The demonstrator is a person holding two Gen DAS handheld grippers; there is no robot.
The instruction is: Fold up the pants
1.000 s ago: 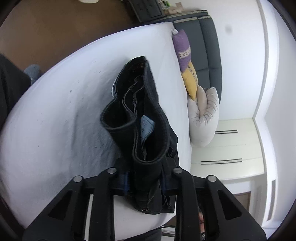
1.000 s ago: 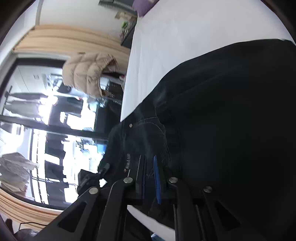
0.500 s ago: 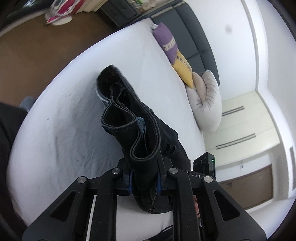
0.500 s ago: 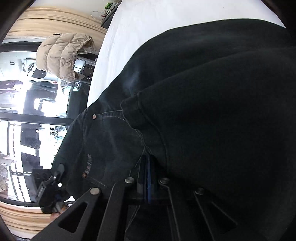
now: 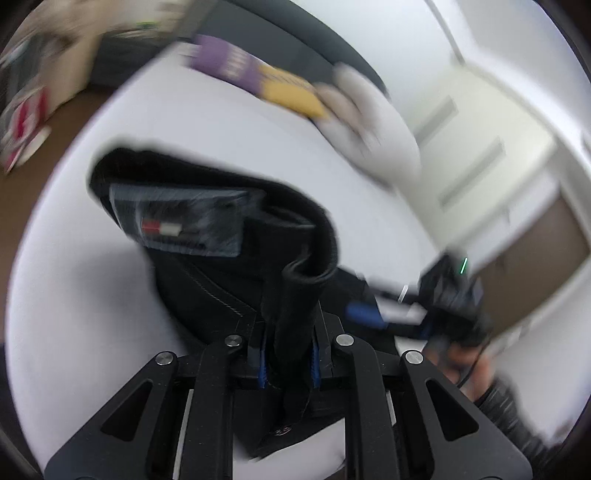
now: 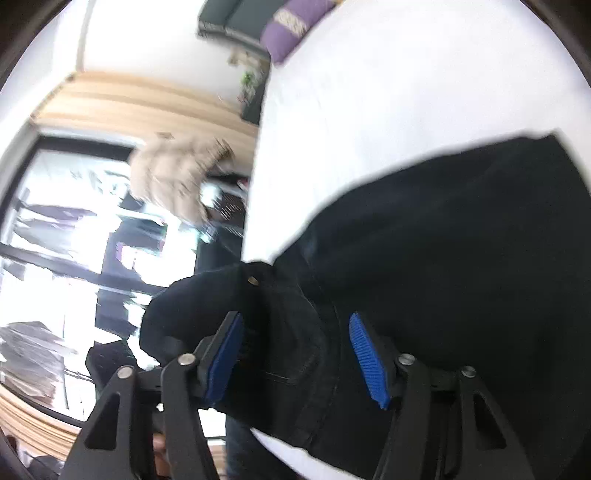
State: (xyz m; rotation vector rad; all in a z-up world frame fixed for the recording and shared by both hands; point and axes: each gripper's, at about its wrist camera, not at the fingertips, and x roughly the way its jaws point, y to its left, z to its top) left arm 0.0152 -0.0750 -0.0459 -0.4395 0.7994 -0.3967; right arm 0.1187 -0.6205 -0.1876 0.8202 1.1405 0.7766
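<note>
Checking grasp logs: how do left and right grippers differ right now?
Left gripper is shut on the pants, a bunched fold of the waistband pinched between its pads; right gripper is open, its blue pads spread wide, clamping nothing. The left holds the cloth raised above the bed; denim merely lies between the right's fingers. Both are black, blue-padded.

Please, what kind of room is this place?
Most likely a bedroom: a bed with a white sheet, cushions against a dark padded headboard, and pale cupboard doors behind.
</note>
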